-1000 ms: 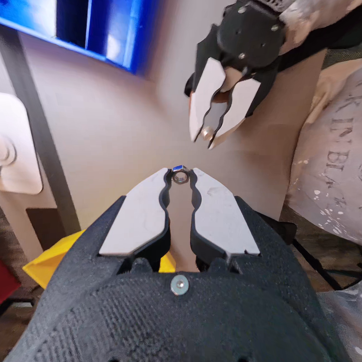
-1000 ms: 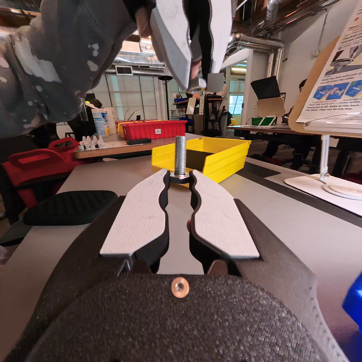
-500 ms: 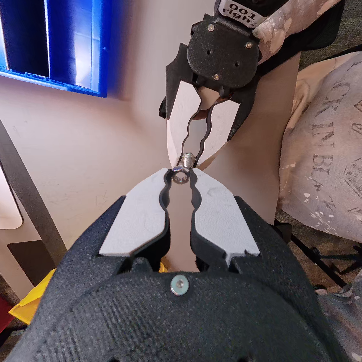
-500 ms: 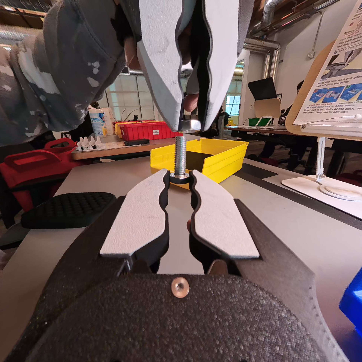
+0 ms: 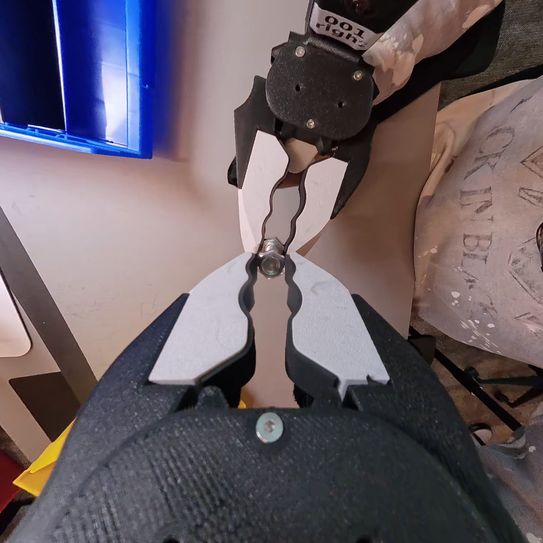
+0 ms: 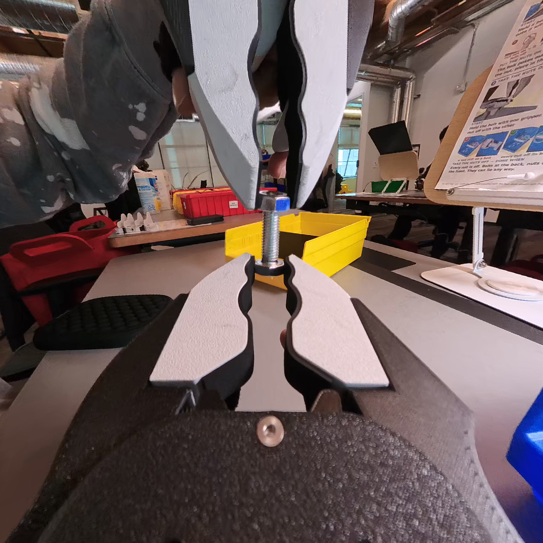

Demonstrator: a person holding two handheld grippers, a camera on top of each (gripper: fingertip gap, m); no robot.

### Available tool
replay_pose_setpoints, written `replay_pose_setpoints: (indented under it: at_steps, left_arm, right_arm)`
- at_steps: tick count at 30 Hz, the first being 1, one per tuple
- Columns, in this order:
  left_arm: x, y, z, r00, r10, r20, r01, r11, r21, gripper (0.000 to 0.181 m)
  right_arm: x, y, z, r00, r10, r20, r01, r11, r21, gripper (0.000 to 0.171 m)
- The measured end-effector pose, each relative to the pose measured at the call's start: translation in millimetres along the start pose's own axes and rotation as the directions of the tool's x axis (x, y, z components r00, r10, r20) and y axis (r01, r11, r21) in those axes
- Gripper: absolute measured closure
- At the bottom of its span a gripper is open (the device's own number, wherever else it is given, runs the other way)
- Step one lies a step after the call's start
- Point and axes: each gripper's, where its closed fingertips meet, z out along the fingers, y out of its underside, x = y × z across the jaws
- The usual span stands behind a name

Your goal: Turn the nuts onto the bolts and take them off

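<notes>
My left gripper (image 5: 270, 266) is shut on a steel hex nut (image 5: 270, 266) and points down from above. My right gripper (image 6: 269, 266) is shut on the head of a steel bolt (image 6: 270, 235) and holds it upright, thread up. The nut (image 6: 273, 202) sits on the tip of the bolt's thread. In the left wrist view the right gripper (image 5: 271, 249) shows just beyond the nut, with the bolt's head (image 5: 272, 246) between its tips. In the right wrist view the left gripper (image 6: 271, 199) comes down from the top.
An open yellow bin (image 6: 320, 238) stands on the grey table (image 6: 411, 323) just behind the bolt. A blue bin (image 5: 73, 73) lies to the far left in the left wrist view. A white stand (image 6: 499, 282) with an instruction sheet is at the right. A person's paint-spattered sleeve (image 6: 88, 123) is at upper left. My left and right fingertips are right by each other.
The left gripper has come down with the nut, from well above the bolt to resting on its tip. The right gripper and the bolt have stayed put.
</notes>
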Motion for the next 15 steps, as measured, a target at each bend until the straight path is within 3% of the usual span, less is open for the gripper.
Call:
replay_pose_setpoints:
  at_steps: [15]
  left_arm:
    - [0,-15,-13,0.998,0.037,0.048,-0.048,0.964,0.263,0.163]
  right_arm:
    - [2,-18,-6,1.0,-0.001,-0.005,0.001,0.997,0.082,0.153]
